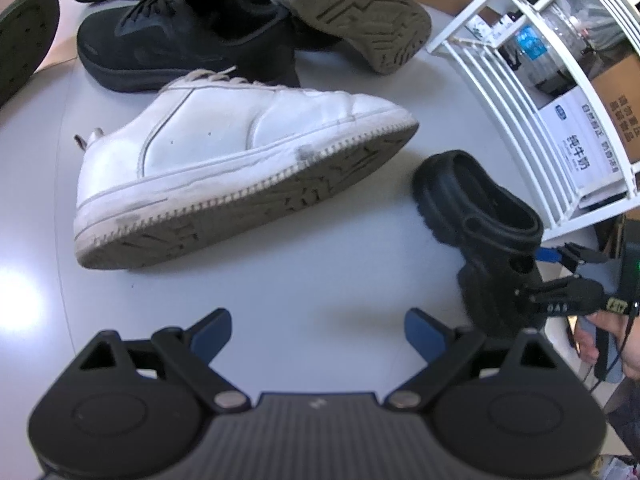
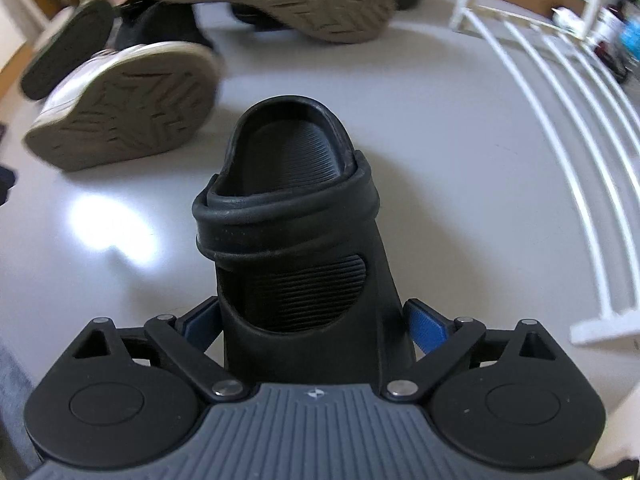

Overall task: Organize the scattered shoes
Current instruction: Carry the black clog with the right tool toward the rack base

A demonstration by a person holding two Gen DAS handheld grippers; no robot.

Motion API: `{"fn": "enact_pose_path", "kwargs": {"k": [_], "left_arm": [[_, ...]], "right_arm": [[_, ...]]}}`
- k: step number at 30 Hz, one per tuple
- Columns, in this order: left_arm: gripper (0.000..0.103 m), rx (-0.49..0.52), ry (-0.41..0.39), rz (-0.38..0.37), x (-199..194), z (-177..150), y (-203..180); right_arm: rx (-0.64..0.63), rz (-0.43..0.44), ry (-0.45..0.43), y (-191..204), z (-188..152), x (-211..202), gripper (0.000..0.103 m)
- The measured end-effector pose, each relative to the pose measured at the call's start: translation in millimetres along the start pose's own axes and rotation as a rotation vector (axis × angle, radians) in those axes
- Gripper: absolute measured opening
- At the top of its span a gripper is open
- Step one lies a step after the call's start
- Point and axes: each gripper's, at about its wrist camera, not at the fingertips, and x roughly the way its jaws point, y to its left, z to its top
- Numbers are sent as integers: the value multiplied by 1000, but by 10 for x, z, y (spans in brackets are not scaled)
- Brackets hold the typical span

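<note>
You are gripping a black clog [image 2: 296, 240] in the right tool [image 2: 316, 328], its blue pads [image 2: 426, 326] pressing both flanks of the toe end while the heel cup points away from you over the pale worktop [image 2: 440, 152]. The moulded foam looks light and springy, likely to flex and slip under a hard squeeze, so the thicker sole edge seems the surer hold. Your left tool [image 1: 318, 334] is hanging wide and empty above bare worktop. Just ahead of it a white sneaker [image 1: 240, 160] is lying on its side, stiffer and heavier by the look; the heel collar offers a grip. The white rack [image 1: 532, 92] is standing to the right.
</note>
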Motion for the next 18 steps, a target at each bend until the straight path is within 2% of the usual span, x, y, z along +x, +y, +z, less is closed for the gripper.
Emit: {"fn": "enact_pose_path", "kwargs": {"k": [13,18], "left_arm": [[95,-4,-12,6,-11,49,-17],[95,-8,-16,11,-18,62,-3]], "right_arm": [[209,-149,-20,-407,-75,-89,94],[224,-176,-3,-493,-89,-103,93]]}}
